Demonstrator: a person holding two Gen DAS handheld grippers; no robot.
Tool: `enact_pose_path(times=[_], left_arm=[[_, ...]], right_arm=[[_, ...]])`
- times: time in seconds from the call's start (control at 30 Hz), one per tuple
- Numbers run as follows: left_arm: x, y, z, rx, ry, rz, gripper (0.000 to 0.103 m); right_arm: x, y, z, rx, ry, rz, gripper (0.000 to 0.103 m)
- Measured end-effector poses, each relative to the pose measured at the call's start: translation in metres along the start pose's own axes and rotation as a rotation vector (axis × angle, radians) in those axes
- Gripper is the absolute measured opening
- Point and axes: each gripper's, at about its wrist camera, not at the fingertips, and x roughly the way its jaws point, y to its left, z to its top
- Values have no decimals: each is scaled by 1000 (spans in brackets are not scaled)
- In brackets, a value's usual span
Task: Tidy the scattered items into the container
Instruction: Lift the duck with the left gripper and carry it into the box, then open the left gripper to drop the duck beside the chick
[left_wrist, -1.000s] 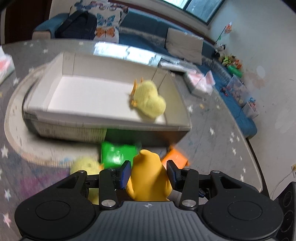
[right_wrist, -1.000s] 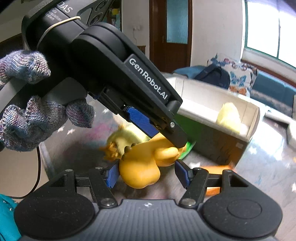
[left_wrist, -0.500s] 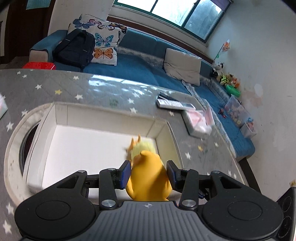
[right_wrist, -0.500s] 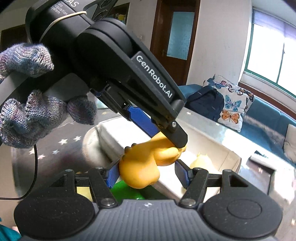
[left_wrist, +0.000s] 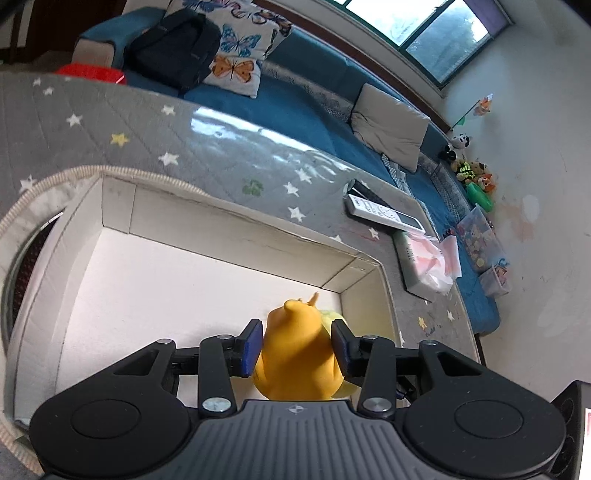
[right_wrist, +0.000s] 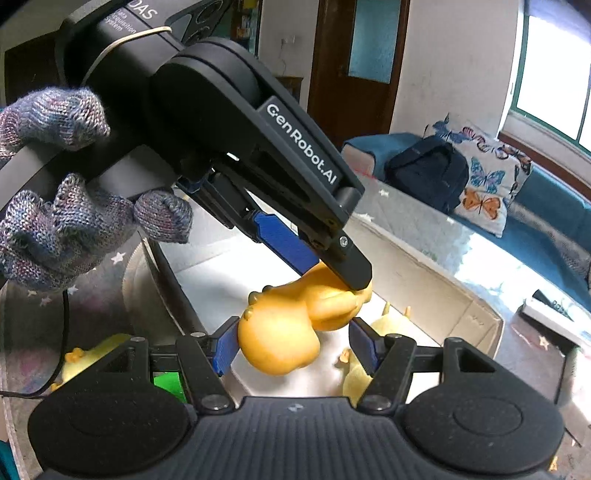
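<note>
Two tilted grippers, left gripper (left_wrist: 297, 345) closing, grip orange duck (left_wrist: 297, 354).

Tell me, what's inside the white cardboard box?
Inside the white cardboard box lies a pale yellow plush chick on a mostly bare white floor. The orange rubber duck and the grippers cover the near corner, so anything there is hidden.

One orange rubber duck (left_wrist: 299, 354); two pale yellow plush chicks (right_wrist: 388, 325) (right_wrist: 92, 354). One white cardboard box (left_wrist: 236, 236). One green block (right_wrist: 168, 384), lower left of the right wrist view; two remote controls (left_wrist: 384, 212).
</note>
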Motion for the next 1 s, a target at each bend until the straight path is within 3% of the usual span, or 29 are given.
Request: enact_pose_path(times=[0.23, 0.53, 1.0], left_arm=[[16, 14, 1, -52, 28, -24, 44], [29, 25, -3, -110, 79, -33, 42], [8, 10, -8, -67, 24, -46, 42]], right_arm=[[14, -7, -5, 6, 53, 16, 65], [13, -17, -6, 50, 55, 20, 65], [-16, -7, -12, 82, -1, -14, 65]])
